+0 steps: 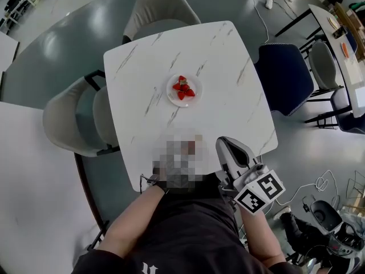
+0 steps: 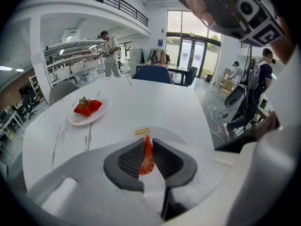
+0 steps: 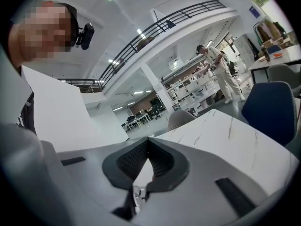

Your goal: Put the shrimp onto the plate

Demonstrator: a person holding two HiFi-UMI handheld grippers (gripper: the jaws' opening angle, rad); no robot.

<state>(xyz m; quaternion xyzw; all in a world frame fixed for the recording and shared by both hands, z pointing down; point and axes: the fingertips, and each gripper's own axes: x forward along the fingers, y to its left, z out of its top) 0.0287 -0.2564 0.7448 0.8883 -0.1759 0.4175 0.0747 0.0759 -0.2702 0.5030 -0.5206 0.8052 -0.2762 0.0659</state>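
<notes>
A white plate (image 1: 183,100) with red, green-topped pieces sits near the middle of the white marble table (image 1: 228,56); the left gripper view shows this plate (image 2: 75,120) ahead to the left. My left gripper (image 2: 147,138) is shut on an orange-red shrimp (image 2: 147,158), which hangs upright between the jaws above the table's near edge. In the head view a blurred patch hides this gripper. My right gripper (image 1: 226,145) hovers at the table's near right edge, its marker cube (image 1: 259,192) toward me. In its own view the right gripper (image 3: 148,139) is shut with nothing in it and tilted upward.
A grey chair (image 1: 162,7) stands at the far side, two grey chairs (image 1: 71,119) at the left and a blue chair (image 1: 285,76) at the right. Another white table (image 1: 34,198) is close on the left. People stand in the background.
</notes>
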